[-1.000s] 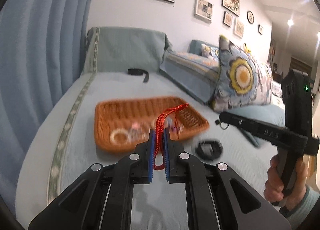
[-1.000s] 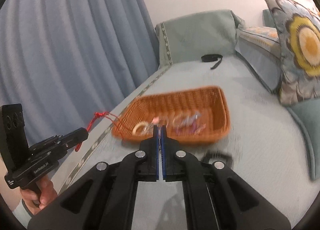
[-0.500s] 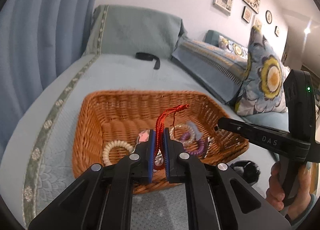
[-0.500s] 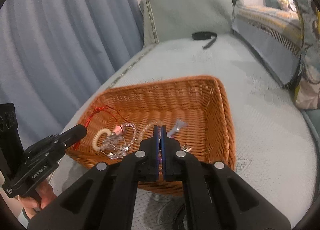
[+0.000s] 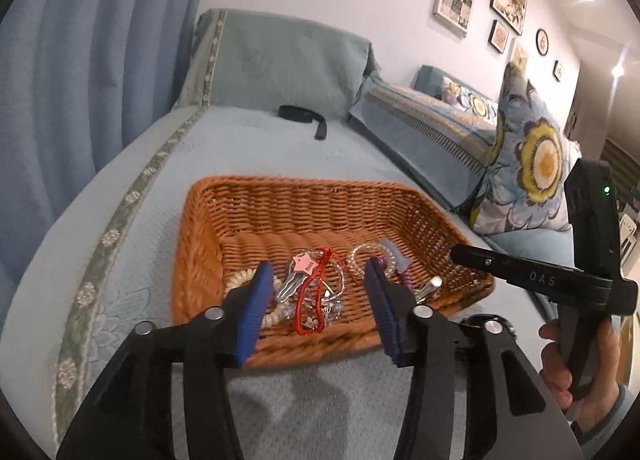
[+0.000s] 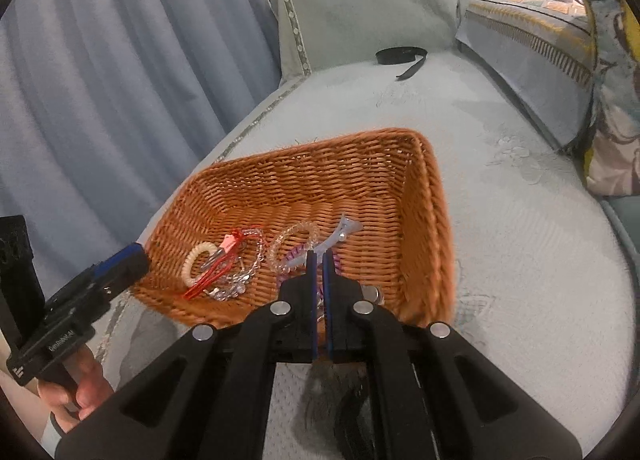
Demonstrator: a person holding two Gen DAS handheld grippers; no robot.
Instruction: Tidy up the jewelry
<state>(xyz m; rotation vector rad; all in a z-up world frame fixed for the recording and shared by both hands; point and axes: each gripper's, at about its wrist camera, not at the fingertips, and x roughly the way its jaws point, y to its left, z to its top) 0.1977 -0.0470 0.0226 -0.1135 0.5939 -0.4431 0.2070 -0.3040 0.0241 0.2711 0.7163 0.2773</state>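
An orange wicker basket sits on the pale blue sofa seat. Inside lie a red cord bracelet, a cream bead bracelet, a clear bead bracelet, crystal beads, a pink star hair clip and purple pieces. My left gripper is open and empty just above the basket's near rim, over the red bracelet. My right gripper is shut and empty at the basket's near edge; it also shows in the left wrist view.
A black hair tie lies on the seat just in front of the basket, partly hidden. A black strap lies at the back of the seat. Flowered cushions stand to the right. Blue curtains hang on the left.
My left gripper opened and let go of the red cord bracelet, which now lies in the basket. Both grippers moved closer over the basket.
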